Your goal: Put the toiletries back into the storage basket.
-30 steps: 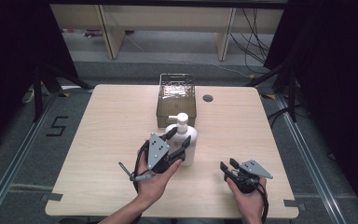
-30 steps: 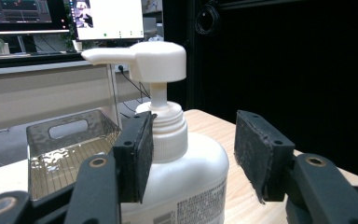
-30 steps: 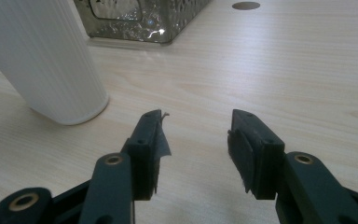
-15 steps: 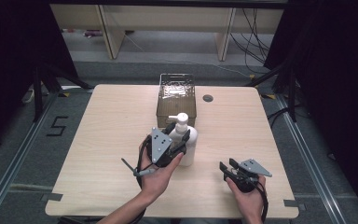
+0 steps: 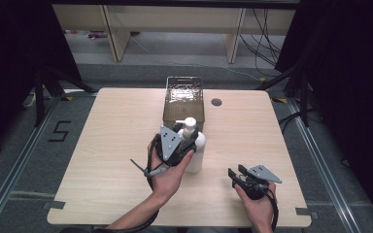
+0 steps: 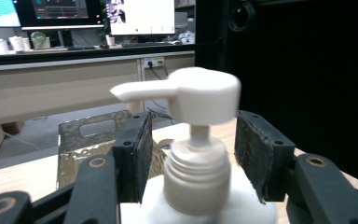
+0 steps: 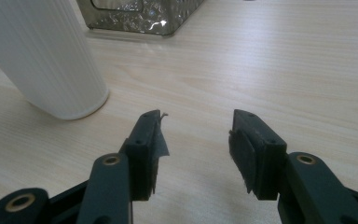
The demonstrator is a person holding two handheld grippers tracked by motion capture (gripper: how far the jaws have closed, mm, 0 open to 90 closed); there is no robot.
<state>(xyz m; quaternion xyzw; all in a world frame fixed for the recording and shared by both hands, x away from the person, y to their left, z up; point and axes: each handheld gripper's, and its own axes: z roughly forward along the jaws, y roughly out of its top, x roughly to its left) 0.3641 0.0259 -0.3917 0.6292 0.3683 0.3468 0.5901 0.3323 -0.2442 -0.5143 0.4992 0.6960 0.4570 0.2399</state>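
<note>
The left claw (image 5: 187, 141) is at the neck of the pump bottle (image 5: 194, 150), which stands upright on the tabletop (image 5: 107, 145) just in front of the clear bin (image 5: 184, 97). In the left gripper view its jaws stand wide on either side of the bottle's threaded collar, below the pump head (image 6: 186, 93); a gap shows on each side, so the pads do not appear to press yet. To the right of the bottle and a little nearer the person, the right claw (image 5: 234, 173) lies low over the tabletop, jaws apart and empty, pointing toward the bottle's ribbed base (image 7: 42, 60).

As a judgement, the work is at an early stage: the reach to the bottle is done, but the grip is not closed and the bottle sits unmoved. Closing on the collar and whatever handling follows, perhaps toward the bin, remain.
</note>
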